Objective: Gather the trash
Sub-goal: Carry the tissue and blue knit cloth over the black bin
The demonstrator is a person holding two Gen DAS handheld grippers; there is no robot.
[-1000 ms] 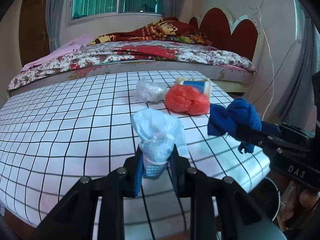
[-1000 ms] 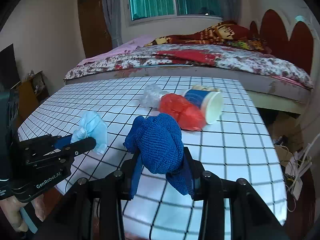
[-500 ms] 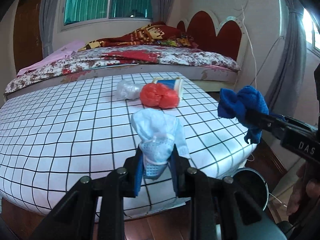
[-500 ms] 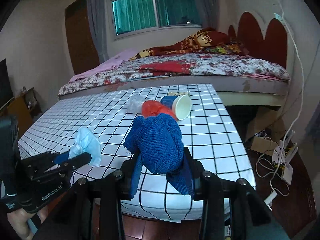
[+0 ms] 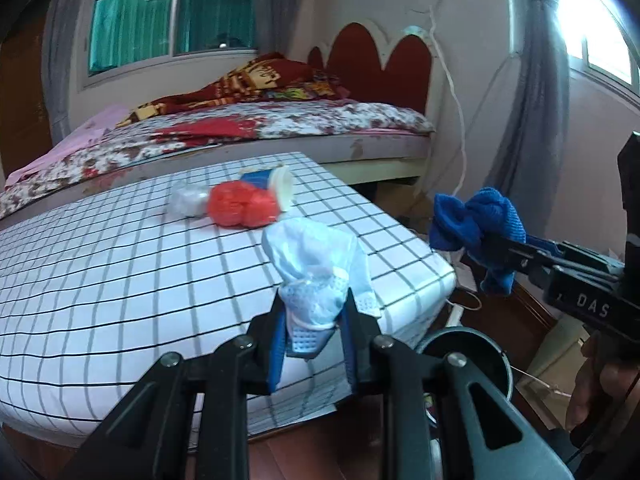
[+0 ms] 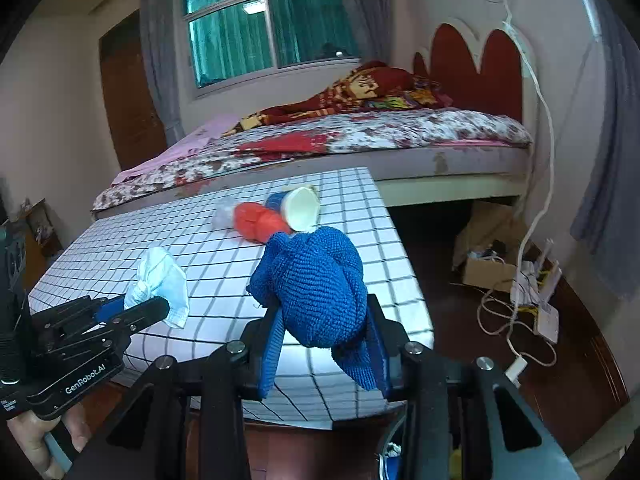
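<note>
Past the near right corner of the table (image 5: 120, 264), we hold two pieces of trash up in the air. Our left gripper (image 5: 313, 322) is squeezed tight on a light blue face mask (image 5: 316, 264). The mask sticks up from between the two fingers, all bunched up. In the right wrist view the same gripper (image 6: 138, 306) shows at the left, with the mask (image 6: 160, 280) puffing out of its tip above the near edge of the table (image 6: 160, 236).

Our right gripper (image 6: 324, 340) is squeezed tight on a blue knitted cloth (image 6: 316, 284). The cloth is a fat ball on top, and one floppy end hangs down by the right finger. In the left wrist view this gripper (image 5: 480, 242) shows on the right, off the right side of the table, with the cloth (image 5: 476, 226) clamped at its tip.

Below, on the floor just beside the table corner, stands a dark round bin (image 5: 468, 356). The left gripper's right finger covers part of it.

More trash lies on the far part of the table. There is a red plastic bag (image 5: 242, 208), a clear crumpled bag (image 5: 188, 202) touching its left side, and a blue paper cup (image 5: 270, 184) lying on its side right behind the red one. Behind the table is a bed (image 5: 248, 132) with a flowery cover.
</note>
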